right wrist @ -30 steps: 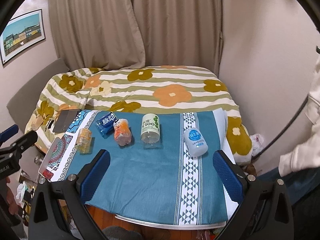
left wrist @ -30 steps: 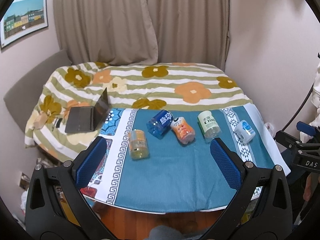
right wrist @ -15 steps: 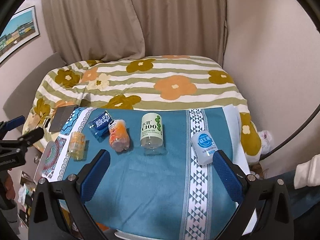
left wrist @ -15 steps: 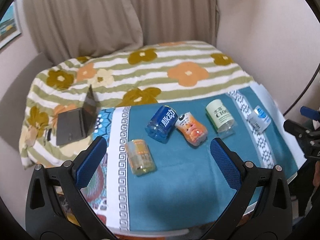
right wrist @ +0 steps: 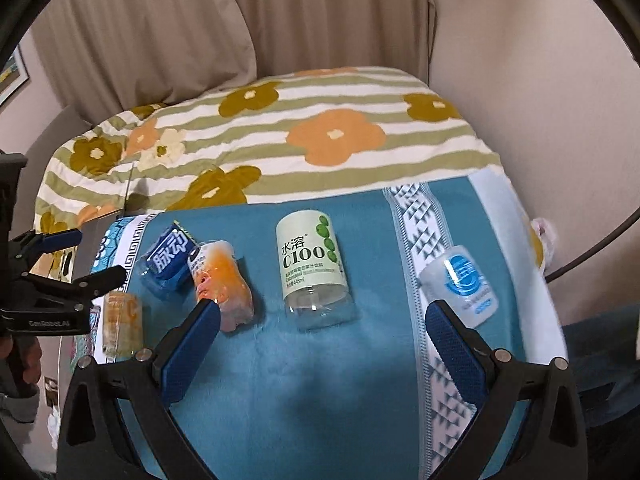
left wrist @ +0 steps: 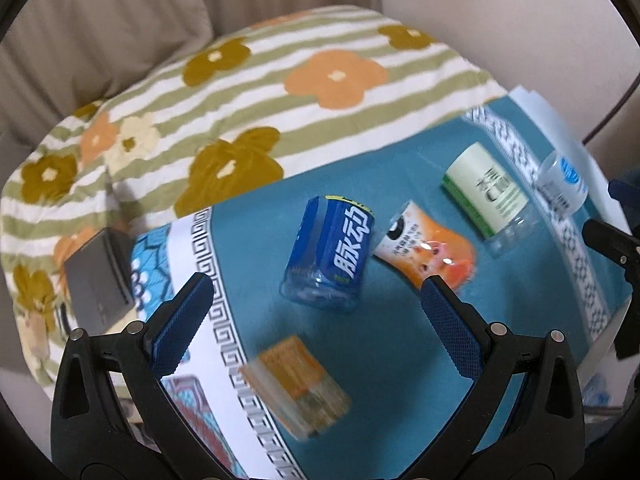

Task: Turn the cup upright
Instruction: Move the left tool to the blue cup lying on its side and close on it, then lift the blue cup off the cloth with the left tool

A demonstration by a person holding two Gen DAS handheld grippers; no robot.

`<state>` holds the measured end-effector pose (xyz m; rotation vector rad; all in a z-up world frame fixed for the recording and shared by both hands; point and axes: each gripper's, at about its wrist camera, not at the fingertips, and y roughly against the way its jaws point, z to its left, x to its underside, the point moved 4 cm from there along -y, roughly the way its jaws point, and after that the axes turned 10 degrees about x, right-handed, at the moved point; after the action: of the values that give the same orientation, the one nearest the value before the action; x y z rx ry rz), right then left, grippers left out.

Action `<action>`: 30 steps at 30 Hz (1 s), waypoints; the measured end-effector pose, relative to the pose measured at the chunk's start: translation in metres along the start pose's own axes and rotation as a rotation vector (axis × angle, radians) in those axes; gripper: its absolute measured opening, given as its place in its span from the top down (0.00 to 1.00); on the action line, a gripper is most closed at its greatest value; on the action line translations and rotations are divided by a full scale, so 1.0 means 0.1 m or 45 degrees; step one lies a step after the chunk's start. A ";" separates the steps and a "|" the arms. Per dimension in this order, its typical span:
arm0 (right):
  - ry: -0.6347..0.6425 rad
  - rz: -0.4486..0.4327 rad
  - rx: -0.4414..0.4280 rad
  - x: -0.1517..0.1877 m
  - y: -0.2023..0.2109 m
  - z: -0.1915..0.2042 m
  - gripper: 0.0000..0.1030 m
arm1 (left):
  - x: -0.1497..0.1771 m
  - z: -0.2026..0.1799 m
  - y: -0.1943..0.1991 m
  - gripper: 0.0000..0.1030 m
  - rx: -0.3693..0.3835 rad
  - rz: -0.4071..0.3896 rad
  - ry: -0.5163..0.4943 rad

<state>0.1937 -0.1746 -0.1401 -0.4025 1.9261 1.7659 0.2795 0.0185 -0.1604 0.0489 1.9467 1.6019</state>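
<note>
Five cut-off bottle cups lay on their sides in a row on the blue cloth [right wrist: 320, 400] of the bench, none yet upright. My left claw [left wrist: 316, 320] was spread wide and empty; the yellow cup [left wrist: 296, 392] lay blurred between and just below its fingers, nearest of all, at the left end of the row. Its long axis ran obliquely, from near right to far left in the left wrist view, so the jaws stood roughly across it. The blue cup [left wrist: 330, 256] lay just beyond, with the orange cup [left wrist: 428, 248] to its right. My right claw [right wrist: 322, 336] was likewise wide open and held nothing; the green-labelled cup [right wrist: 312, 272] lay ahead of it between the fingers, long axis pointing away from me, and the white cup [right wrist: 460, 284] lay off to the right by the right finger. I judged the left claw the nearer to a grasp, on the yellow cup.

Compared with one second before, the left claw had advanced and tilted: the row then lay well beyond its fingertips, while the right claw had closed in only modestly.
</note>
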 end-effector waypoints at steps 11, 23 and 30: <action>0.004 0.069 0.071 -0.06 -0.36 0.21 0.01 | -0.09 0.11 -0.71 0.00 0.118 0.214 -0.102; -0.077 0.128 0.067 -0.04 -0.54 0.23 0.01 | 0.01 0.17 -1.00 0.34 0.162 0.323 -0.065; -0.066 0.125 0.048 -0.04 -0.52 0.29 0.01 | 0.03 0.19 -0.93 0.34 0.173 0.304 -0.040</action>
<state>0.2295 -0.1525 -0.1827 -0.2500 1.9695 1.7807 0.3179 0.0112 -0.2464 0.3720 2.0861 1.6019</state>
